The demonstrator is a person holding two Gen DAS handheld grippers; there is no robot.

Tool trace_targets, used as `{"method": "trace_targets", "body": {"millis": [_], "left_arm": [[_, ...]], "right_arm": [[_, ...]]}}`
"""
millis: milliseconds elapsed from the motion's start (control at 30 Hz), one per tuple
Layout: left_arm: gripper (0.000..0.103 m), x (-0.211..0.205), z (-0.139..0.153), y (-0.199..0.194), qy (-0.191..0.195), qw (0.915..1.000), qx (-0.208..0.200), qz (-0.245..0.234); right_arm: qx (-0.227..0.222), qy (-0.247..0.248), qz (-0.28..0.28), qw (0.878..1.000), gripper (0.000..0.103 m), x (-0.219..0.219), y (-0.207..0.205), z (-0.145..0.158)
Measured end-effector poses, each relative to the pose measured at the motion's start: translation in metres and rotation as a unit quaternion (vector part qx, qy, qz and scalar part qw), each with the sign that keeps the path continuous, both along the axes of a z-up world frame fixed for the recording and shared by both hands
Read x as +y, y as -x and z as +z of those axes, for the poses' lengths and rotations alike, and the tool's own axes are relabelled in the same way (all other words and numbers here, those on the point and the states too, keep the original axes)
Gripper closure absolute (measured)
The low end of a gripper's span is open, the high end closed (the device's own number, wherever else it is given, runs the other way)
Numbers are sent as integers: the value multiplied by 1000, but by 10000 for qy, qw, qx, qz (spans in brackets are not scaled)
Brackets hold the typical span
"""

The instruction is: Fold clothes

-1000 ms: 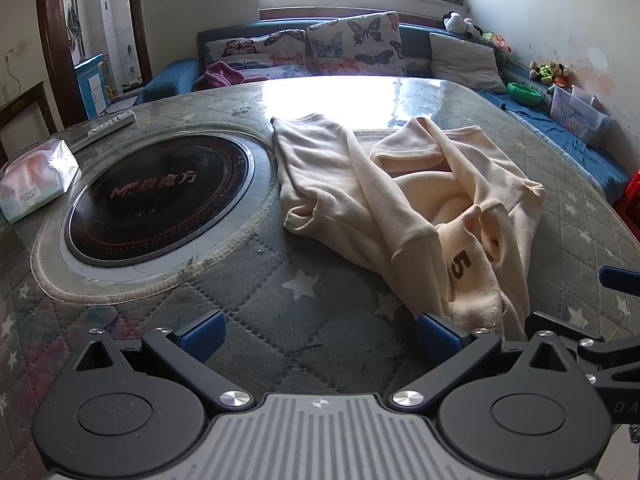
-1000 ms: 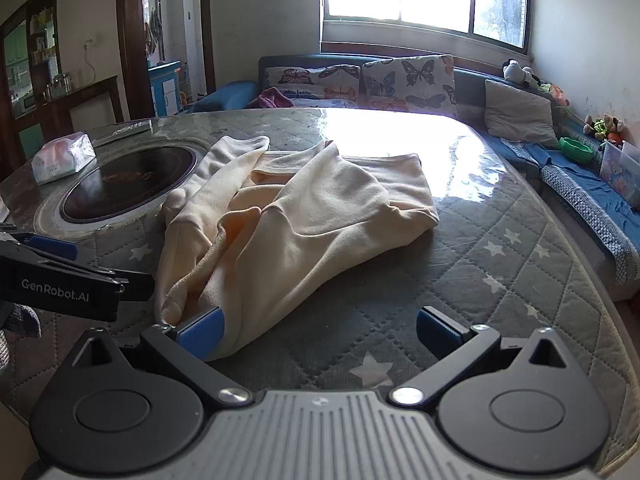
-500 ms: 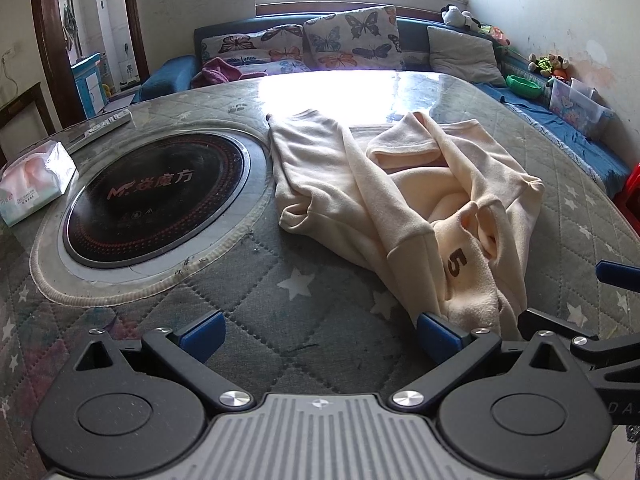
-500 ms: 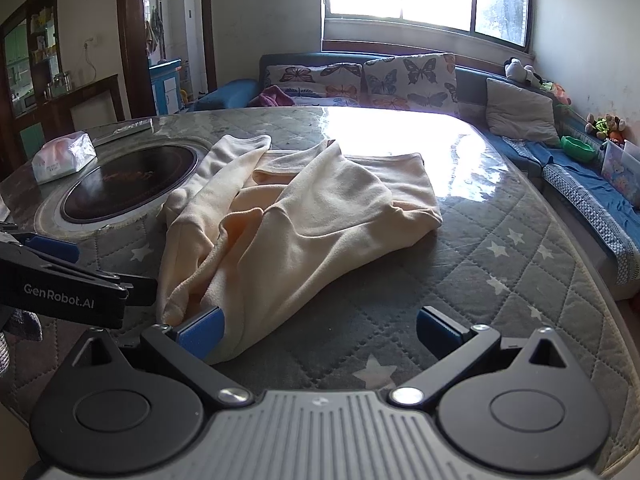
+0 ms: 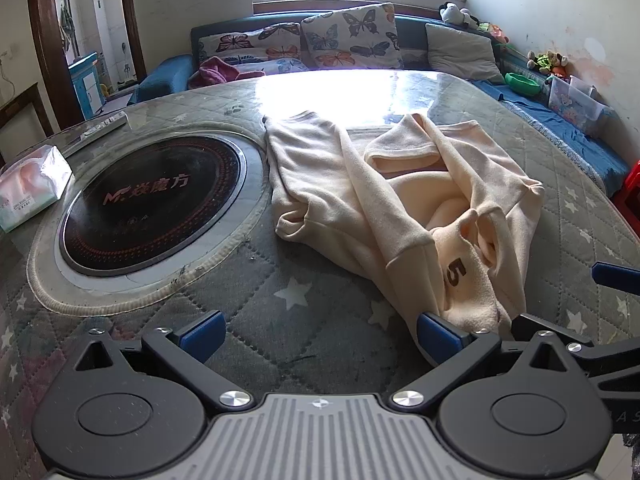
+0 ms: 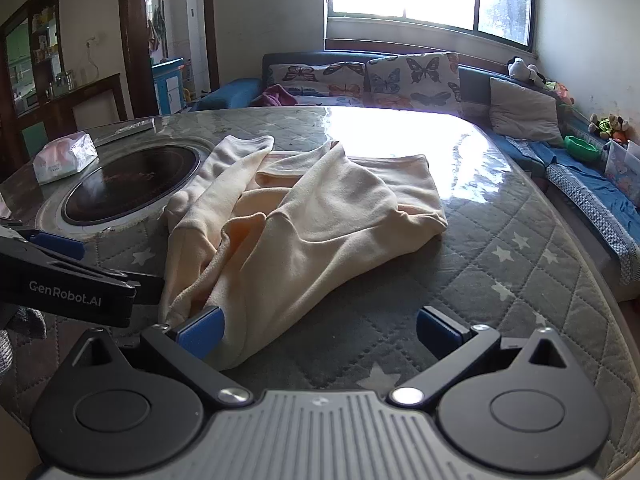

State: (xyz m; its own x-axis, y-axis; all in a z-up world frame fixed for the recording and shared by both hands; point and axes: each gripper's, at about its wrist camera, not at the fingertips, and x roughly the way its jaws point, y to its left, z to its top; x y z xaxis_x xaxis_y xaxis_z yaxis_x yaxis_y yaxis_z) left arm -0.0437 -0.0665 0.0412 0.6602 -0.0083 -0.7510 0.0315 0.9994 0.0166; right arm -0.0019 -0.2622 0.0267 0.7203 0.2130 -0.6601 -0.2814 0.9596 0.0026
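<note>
A cream sweatshirt (image 5: 400, 200) with a dark "5" on it lies crumpled on the quilted table cover; it also shows in the right wrist view (image 6: 304, 224). My left gripper (image 5: 320, 334) is open and empty over the cover, its right fingertip (image 5: 438, 336) touching the garment's near corner. My right gripper (image 6: 320, 332) is open, its left fingertip (image 6: 200, 330) against the garment's near edge. Each gripper shows at the side of the other's view.
A round black induction cooktop (image 5: 152, 204) is set in the table on the left. A tissue pack (image 5: 28, 188) and a remote (image 5: 104, 130) lie beyond it. A sofa with butterfly cushions (image 5: 348, 40) stands behind the table. The table's edge curves off to the right (image 6: 592, 280).
Both grippers have barely shifted; the view has crept slightly toward the garment. The sweatshirt lies as before and both grippers stay open.
</note>
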Motion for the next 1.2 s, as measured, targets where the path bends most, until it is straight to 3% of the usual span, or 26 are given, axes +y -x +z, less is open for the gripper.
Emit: {"method": "trace_targets", "body": {"millis": [733,1200], "left_arm": [[0,6,12,-21,20,10000,-40,7],[0,9,30,-48,-30,9994,-338,-38]], "right_arm": [[46,0,68,10000,0,3,-19,3],[-64,36,118,9999,0,1,-47,14]]}}
